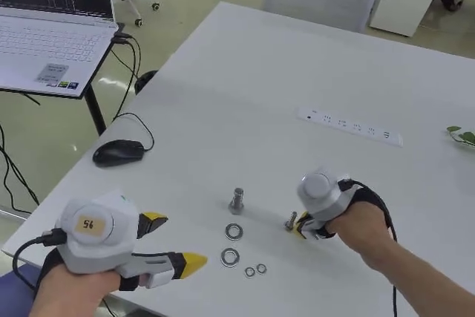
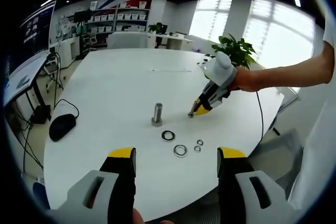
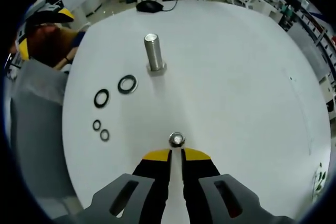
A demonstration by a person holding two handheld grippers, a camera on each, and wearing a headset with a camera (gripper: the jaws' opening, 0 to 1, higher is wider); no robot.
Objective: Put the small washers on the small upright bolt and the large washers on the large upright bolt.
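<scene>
On the white table (image 1: 312, 72), the large upright bolt (image 1: 237, 200) stands at lower centre of the head view, with the small upright bolt (image 1: 291, 221) to its right. The right gripper (image 3: 177, 155) is clenched to a thin slit, grasping nothing, its yellow tips just behind the small bolt. The two large washers (image 1: 228, 231) lie flat below the large bolt, and the two small washers (image 1: 247, 272) lie lower still, side by side. At lower left, the left gripper (image 1: 177, 240) is released, its jaws spread wide and empty.
</scene>
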